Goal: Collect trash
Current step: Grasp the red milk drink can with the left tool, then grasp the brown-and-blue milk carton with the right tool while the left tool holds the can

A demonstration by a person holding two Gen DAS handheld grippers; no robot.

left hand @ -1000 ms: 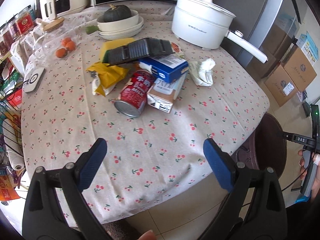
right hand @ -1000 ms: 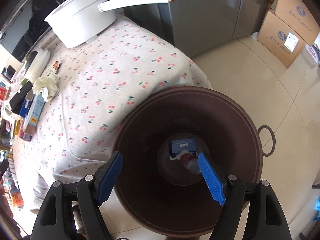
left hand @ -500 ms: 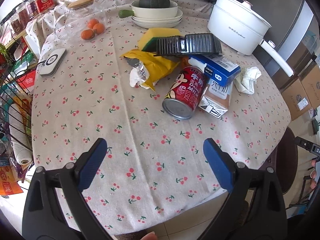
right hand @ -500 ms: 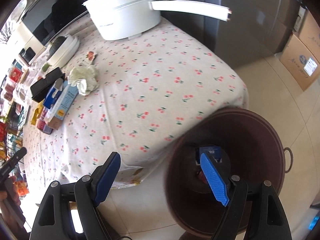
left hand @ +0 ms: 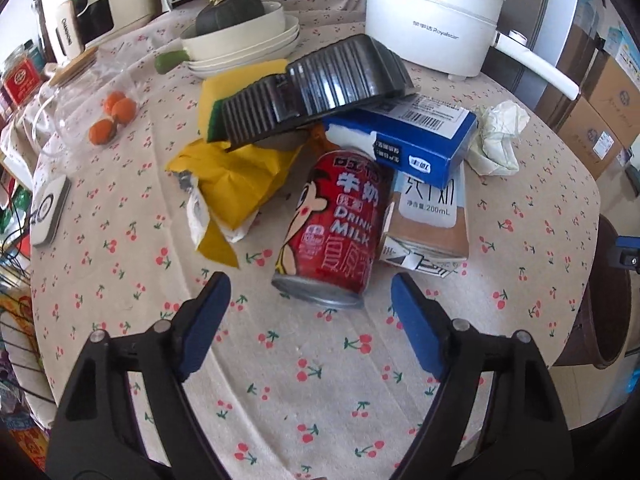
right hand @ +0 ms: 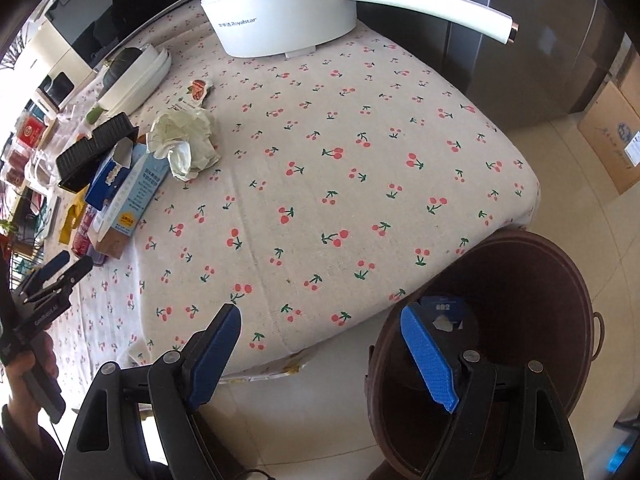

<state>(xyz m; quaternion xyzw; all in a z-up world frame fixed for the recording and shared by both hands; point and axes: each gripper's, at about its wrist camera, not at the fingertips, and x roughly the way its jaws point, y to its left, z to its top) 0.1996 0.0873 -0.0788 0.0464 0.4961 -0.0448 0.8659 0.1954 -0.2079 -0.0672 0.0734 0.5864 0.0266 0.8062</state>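
We see the left tongs (left hand: 310, 322) apart, nothing between the blue pads; they have just been narrowing. Just past them the red milk can (left hand: 335, 229) lies on its side on the cherry-print tabletop (left hand: 280, 380), base toward us. A 200 mL milk carton (left hand: 430, 216) touches its right side; a blue box (left hand: 404, 140) rests across both. Left of the can sits a yellow wrapper (left hand: 236, 184). A black ribbed tray (left hand: 320, 88) tops the pile, a yellow sponge (left hand: 236, 84) under it. A crumpled tissue (left hand: 498, 140) lies right of the box. Further back: stacked bowls holding a dark squash (left hand: 230, 10), and a white electric pot (left hand: 430, 28).

Right tongs (right hand: 320, 354) are apart and empty, above the tabletop edge and the brown bin (right hand: 560, 280) on the floor; a blue carton (right hand: 444, 306) lies inside the bin.
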